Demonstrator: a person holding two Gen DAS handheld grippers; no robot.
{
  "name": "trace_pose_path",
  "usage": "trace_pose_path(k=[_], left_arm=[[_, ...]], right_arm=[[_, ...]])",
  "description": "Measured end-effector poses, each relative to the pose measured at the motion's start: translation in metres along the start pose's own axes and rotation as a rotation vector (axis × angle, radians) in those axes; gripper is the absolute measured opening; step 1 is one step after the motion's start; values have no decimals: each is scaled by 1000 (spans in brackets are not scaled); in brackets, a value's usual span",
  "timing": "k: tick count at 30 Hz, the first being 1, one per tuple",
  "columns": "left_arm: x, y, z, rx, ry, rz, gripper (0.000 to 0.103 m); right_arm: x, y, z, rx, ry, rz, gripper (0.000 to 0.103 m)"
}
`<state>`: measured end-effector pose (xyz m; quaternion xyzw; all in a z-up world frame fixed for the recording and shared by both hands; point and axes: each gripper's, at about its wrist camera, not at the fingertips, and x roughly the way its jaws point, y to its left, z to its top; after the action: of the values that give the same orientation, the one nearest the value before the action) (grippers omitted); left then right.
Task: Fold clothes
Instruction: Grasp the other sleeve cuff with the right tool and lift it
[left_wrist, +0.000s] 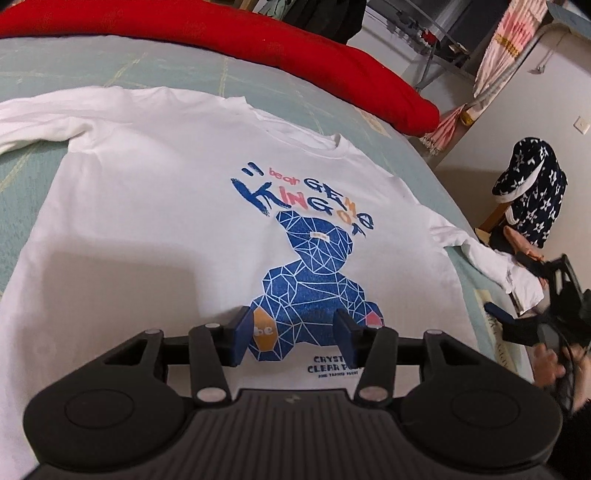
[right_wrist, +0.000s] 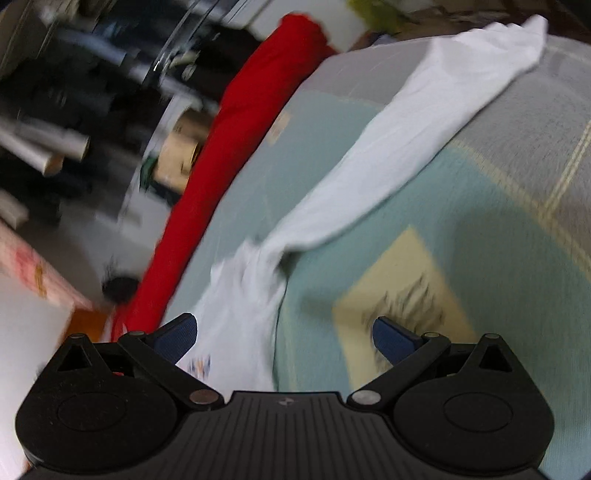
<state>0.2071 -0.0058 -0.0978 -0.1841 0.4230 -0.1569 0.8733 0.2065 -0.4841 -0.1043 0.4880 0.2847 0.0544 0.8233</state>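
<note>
Left tool (left_wrist: 291, 334): jaws part-way apart, nothing between the blue pads (left_wrist: 238, 338). It hangs just above the lower front of the white sweatshirt (left_wrist: 147, 221), over the foot of the printed blue bear (left_wrist: 314, 280); whether the pads touch the cloth cannot be told.

Right tool (right_wrist: 286, 338): jaws wide, holding nothing. Its view is blurred. One pad stands over crumpled white cloth, the other over the bed cover. In the left wrist view this tool (left_wrist: 517, 317) sits at the bed's right edge, near the cuff of the sleeve (left_wrist: 491, 258), with part of a hand (left_wrist: 550, 362) on it.

Sweatshirt: lies face up and spread flat on the bed (left_wrist: 110, 70), collar away from the left tool, print and lettering showing. One sleeve stretches out to the left, the other toward the right edge of the bed. In the right wrist view a sleeve (right_wrist: 424, 129) runs long across the cover.

Surface: pale green bed cover with light grid lines and a cream patch (right_wrist: 399, 295). A red bolster or rolled blanket (left_wrist: 258, 48) lies along the far edge.

Room: pale floor beyond the bed, a metal frame (left_wrist: 439, 48), striped pink-and-white fabric (left_wrist: 506, 48), and a dark star-patterned garment (left_wrist: 532, 195) over a seat.
</note>
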Motion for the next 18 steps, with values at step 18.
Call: trace_pose_path(k=[18], left_arm=[[4,10,3,-36,-15,-53,49]], right_arm=[[42,-32,33,114,-397,-36,102]])
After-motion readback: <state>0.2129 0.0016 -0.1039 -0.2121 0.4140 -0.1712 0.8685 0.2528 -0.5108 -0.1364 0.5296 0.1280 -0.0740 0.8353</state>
